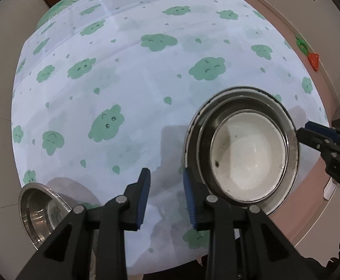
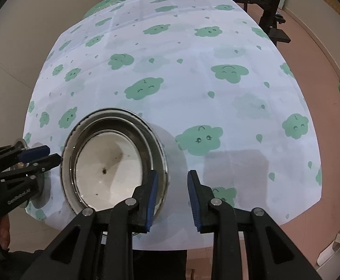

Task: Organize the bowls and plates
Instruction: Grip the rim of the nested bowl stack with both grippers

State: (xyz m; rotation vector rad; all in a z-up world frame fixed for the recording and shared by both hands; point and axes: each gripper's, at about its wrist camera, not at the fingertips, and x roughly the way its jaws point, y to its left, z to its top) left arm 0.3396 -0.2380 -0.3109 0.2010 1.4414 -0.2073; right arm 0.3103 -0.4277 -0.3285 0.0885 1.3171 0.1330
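Left wrist view: the left gripper (image 1: 166,196) is hanging with its ribbed blue pads spread, pinching nothing, above the cloud-printed tablecloth (image 1: 146,88).
A white bowl (image 1: 249,156) is sitting nested in round steel dishes (image 1: 193,126) just right of the fingers; another shiny steel bowl (image 1: 39,212) is lying to their left.

Right wrist view: the right gripper (image 2: 172,198) is likewise gaping, its pads empty, the nested stack's white bowl (image 2: 109,165) just left of it.
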